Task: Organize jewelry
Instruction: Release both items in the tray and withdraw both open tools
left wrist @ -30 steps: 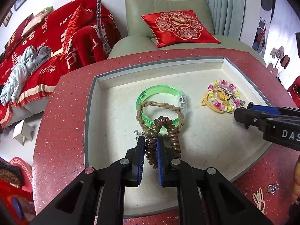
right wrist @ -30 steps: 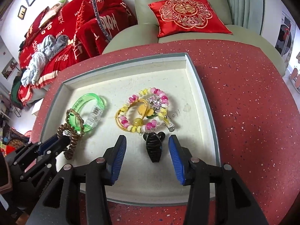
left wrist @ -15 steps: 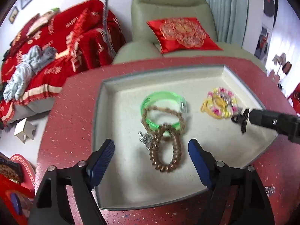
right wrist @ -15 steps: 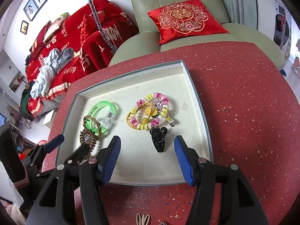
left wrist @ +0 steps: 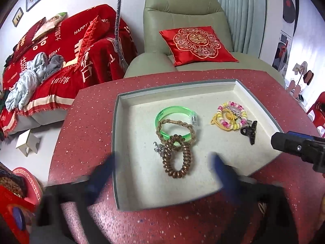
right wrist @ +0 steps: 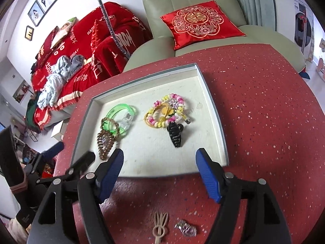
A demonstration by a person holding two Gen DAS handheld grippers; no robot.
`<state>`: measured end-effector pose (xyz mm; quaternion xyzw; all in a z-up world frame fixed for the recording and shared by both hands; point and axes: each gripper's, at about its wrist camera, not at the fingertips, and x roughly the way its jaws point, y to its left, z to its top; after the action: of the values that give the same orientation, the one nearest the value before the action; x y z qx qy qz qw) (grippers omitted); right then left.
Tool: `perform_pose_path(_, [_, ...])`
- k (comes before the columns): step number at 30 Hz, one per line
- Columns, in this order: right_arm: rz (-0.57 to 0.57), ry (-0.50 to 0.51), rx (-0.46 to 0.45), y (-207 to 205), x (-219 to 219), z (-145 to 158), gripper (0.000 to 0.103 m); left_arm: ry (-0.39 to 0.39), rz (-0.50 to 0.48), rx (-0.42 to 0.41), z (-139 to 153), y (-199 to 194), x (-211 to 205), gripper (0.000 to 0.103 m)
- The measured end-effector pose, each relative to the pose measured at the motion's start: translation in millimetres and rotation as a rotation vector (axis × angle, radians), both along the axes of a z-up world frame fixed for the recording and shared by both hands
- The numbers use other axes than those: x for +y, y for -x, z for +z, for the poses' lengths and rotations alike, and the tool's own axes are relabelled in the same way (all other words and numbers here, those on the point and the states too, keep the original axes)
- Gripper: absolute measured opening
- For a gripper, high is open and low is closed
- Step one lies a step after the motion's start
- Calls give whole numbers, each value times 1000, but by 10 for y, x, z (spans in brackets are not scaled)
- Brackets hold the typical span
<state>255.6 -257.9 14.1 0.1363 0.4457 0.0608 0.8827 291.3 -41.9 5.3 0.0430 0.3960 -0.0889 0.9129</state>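
Sitting on a speckled red table (right wrist: 264,105), the tray (right wrist: 215,109) fronts a green armchair (left wrist: 182,12); both jaws apart, left seemingly blurred.

Glossy translucent plastic bangle (left wrist: 175,120); matt gritty tray (left wrist: 203,174) (cream); speckled red tabletop (right wrist: 264,101).

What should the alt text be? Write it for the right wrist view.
The open right gripper hovers over a red table before a white tray holding bracelets, a coil tie and a black clip. Two small trinkets lie outside, near the camera.
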Motion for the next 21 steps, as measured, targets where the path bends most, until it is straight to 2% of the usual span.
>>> perform_pose_path(4, [15, 17, -15, 156, 45, 59, 84, -7, -17, -8, 56, 129, 5, 103])
perform_pose_path(5, [16, 28, -20, 203, 51, 75, 91, -10, -18, -8, 65, 160, 9, 103])
perform_pose_path(16, [16, 15, -16, 634, -78, 85, 91, 13, -48, 34, 47, 531, 12, 103])
perform_pose_path(21, [20, 61, 3, 819, -143, -13, 91, 9, -48, 81, -77, 684, 2, 103])
